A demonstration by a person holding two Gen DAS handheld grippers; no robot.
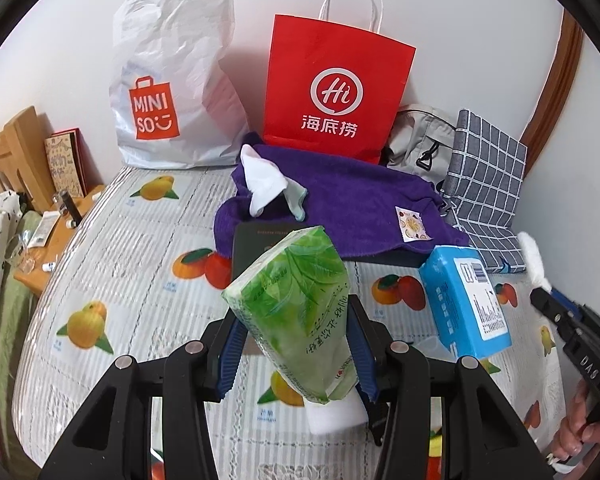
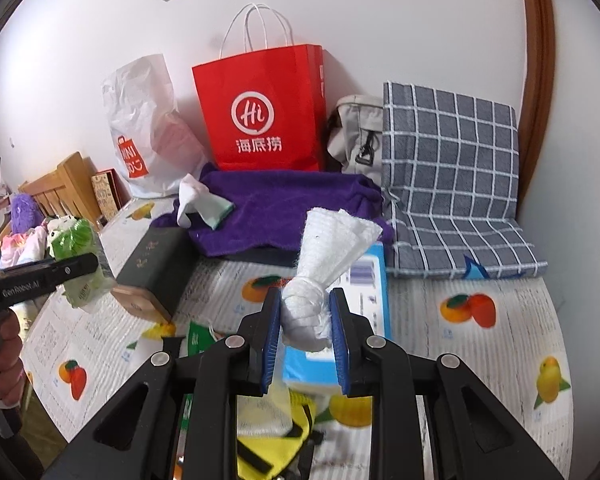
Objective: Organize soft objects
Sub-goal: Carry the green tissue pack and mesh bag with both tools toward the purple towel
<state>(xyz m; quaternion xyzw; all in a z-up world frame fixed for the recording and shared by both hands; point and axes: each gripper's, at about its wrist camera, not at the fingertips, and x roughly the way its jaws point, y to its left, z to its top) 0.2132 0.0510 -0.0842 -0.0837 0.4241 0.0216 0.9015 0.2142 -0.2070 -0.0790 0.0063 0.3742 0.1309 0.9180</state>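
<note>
Progress looks like roughly the halfway mark, going by what's lying around. The left gripper [image 1: 296, 352] has its fingers pinching a green tissue pack [image 1: 296, 312] and holds it up above the fruit-print surface [image 1: 140, 248]. The right gripper [image 2: 305, 332] has its fingers clamped on a knotted white cloth [image 2: 320, 264], also lifted clear — so both hands are loaded and neither item has landed anywhere yet.

What seems left: a blue tissue pack [image 1: 464, 300] lies on the surface just right of the left gripper, a white sock [image 1: 266, 184] sits crumpled on the purple towel [image 1: 352, 204], and something yellow with black straps [image 2: 276, 448] is under the right gripper. The towel itself is draped loosely over a dark box [image 2: 152, 268], not folded.

The red paper bag [image 1: 336, 88] and white Miniso bag [image 1: 172, 92] stand against the wall — probably where the stuff goes, but that's a guess. What's inside them can't be seen.
</note>
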